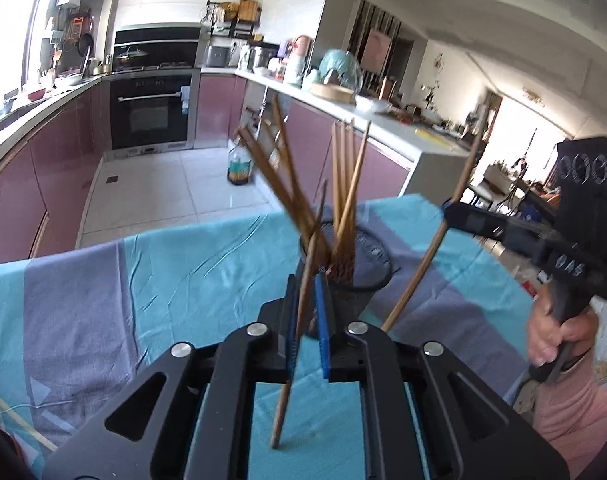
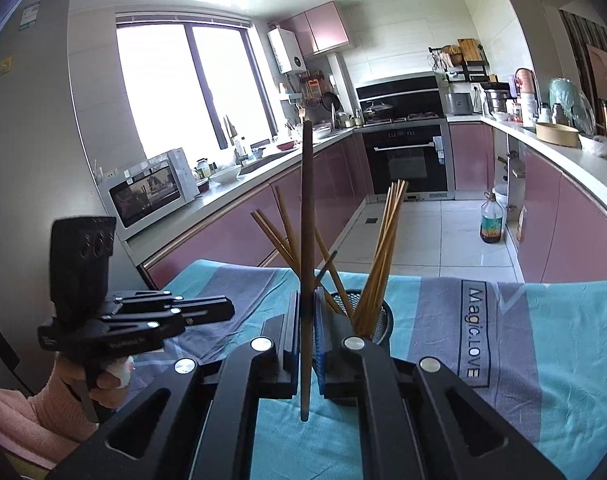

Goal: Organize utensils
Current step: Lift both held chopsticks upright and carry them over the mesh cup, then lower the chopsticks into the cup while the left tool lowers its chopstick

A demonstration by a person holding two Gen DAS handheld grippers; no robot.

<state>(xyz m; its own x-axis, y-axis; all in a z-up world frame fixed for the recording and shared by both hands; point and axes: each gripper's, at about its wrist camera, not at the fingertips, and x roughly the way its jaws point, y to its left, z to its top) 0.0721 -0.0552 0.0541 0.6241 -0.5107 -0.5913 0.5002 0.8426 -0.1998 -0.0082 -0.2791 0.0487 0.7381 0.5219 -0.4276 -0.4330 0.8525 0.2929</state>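
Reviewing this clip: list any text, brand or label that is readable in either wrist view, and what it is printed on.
"Magic.LOVE": grey stripe of the tablecloth, right wrist view.
"DAS" (uncertain, blurred): side of the right gripper, left wrist view.
Faint lettering on the left gripper: too blurred to read.
Stickers on the refrigerator: too small to read.
Label on the bottle on the floor: unreadable.

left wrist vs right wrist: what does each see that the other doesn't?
Left wrist only: the right tongs from outside, shut on a chopstick, and the living room beyond.

Right wrist only: the window, the microwave, and the left tongs seen side-on.

Both: the mesh holder full of chopsticks on the striped cloth, the oven, and a chopstick clamped in each view's own tongs.
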